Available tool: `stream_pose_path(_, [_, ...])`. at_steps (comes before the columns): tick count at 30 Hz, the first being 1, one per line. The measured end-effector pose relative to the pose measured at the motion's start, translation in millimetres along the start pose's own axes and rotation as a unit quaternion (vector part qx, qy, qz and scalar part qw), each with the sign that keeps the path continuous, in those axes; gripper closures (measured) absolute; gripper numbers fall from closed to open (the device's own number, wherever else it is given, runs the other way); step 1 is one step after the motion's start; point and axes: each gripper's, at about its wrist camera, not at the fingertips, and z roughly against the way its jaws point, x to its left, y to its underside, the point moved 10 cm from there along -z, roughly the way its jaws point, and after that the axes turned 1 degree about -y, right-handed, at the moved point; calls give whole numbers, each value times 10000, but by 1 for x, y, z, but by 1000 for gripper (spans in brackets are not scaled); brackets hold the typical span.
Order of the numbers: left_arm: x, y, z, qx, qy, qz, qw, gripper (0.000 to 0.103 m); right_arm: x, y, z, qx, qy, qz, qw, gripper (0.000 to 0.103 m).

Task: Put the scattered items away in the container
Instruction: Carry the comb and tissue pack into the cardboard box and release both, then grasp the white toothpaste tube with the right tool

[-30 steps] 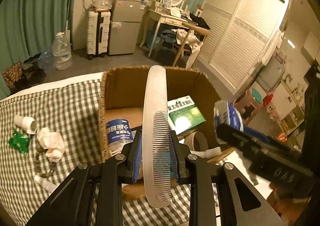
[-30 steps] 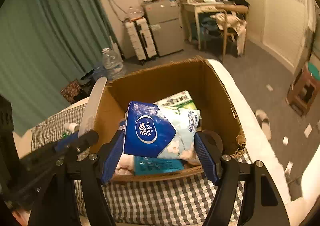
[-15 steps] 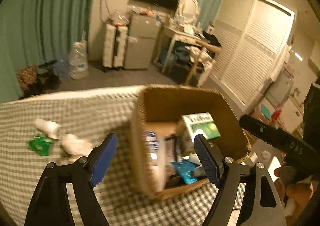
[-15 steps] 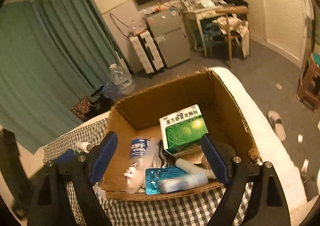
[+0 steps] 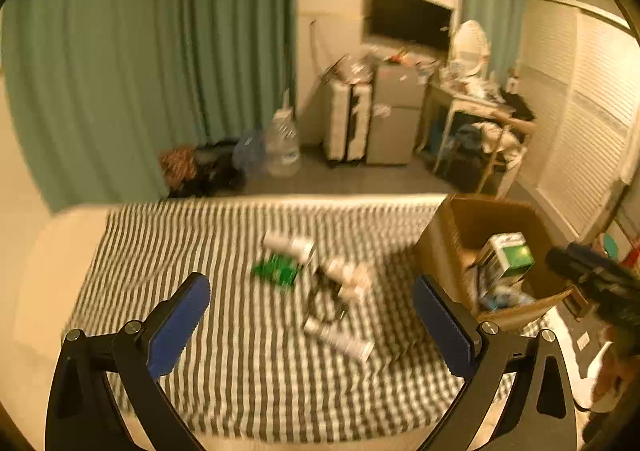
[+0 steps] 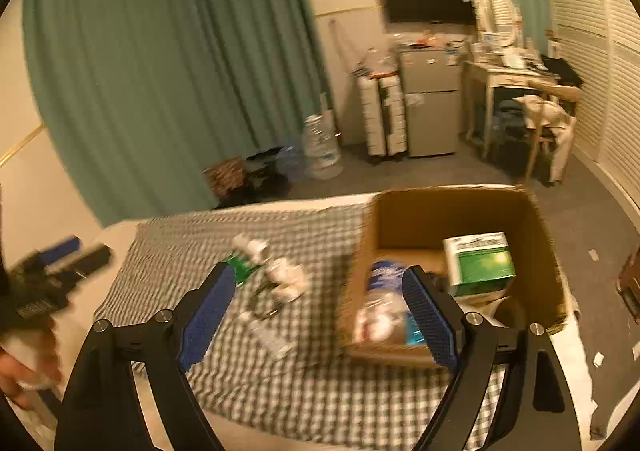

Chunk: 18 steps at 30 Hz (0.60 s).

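Observation:
An open cardboard box (image 5: pixel 438 239) (image 6: pixel 440 211) stands on the checked cloth at the right, with a green carton (image 5: pixel 506 257) (image 6: pixel 480 263) and other blurred items inside. Left of it lies a loose cluster: a white bottle (image 5: pixel 288 243) (image 6: pixel 252 247), a green packet (image 5: pixel 278 271) (image 6: pixel 240 267), crumpled tissue (image 5: pixel 348 275) (image 6: pixel 286 277), a dark chain (image 5: pixel 324 303) and a small tube (image 5: pixel 340 343) (image 6: pixel 268 335). My left gripper (image 5: pixel 308 287) hovers back from the cluster, its jaws opening with nothing between them. My right gripper (image 6: pixel 318 273) stands open and empty between cluster and box.
The checked cloth (image 5: pixel 240 351) covers a bed whose far edge drops to the floor. Beyond are a water jug (image 5: pixel 282 147), a suitcase (image 5: pixel 346 127), a small fridge and a desk with a chair. A hand (image 6: pixel 20 367) holds the left gripper at the left border.
The left gripper let go of the comb and the right let go of the tissue pack over the box. Both opened, pulled back and swung left toward the scattered items.

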Motion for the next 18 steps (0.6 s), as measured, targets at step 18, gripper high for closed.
stream_pose_path(18, [122, 145, -150, 1107, -504, 926, 9882, 0, 104, 134, -188, 2054, 44, 1042, 9731, 21])
